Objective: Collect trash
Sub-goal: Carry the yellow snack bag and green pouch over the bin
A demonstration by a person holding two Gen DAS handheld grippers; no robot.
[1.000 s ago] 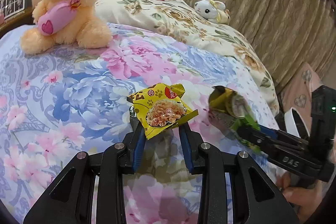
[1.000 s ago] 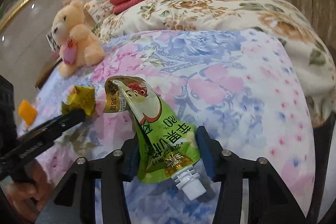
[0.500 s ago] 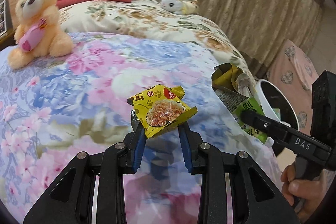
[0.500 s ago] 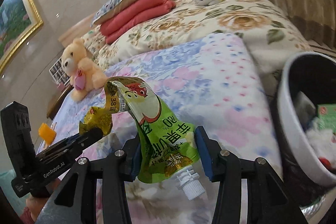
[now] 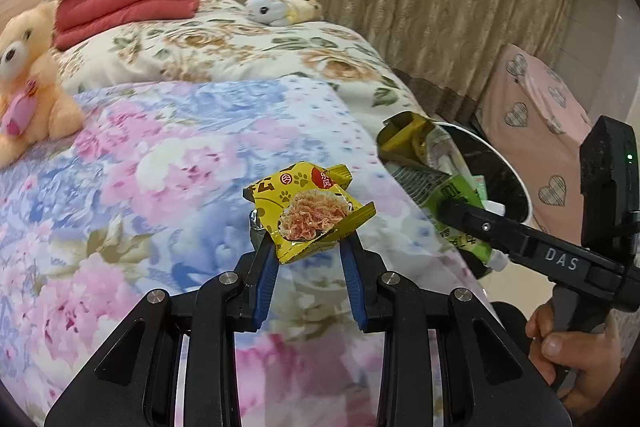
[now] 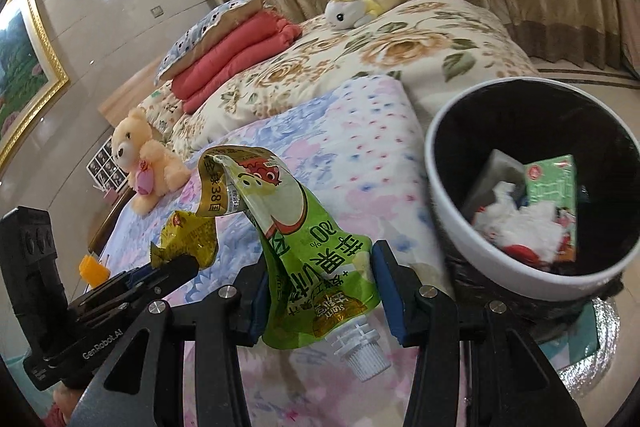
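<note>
My left gripper [image 5: 308, 247] is shut on a yellow snack wrapper [image 5: 308, 213], held above the floral bedspread [image 5: 160, 167]. In the right wrist view that wrapper [image 6: 188, 239] shows at the left, pinched by the left gripper [image 6: 176, 265]. My right gripper [image 6: 320, 275] is shut on a green juice pouch [image 6: 316, 247] with a white spout, hanging upside down. The pouch [image 5: 452, 195] also shows at the right of the left wrist view. A white-rimmed trash bin [image 6: 444, 203] lined in black stands by the bed's edge, to the right of the pouch; it holds paper and a green carton.
An orange teddy bear [image 5: 28, 83] sits on the bed at the left. A white plush rabbit [image 5: 276, 7] and folded red blankets [image 5: 128, 7] lie near the head. Curtains hang behind. A pink heart-patterned cover [image 5: 536, 131] stands past the bin. A person's hand [image 5: 576, 351] holds the right gripper.
Both grippers have swung right across the bed with their trash still held. The bin has come fully into view beside the right gripper, and the teddy bear has slid far left.
</note>
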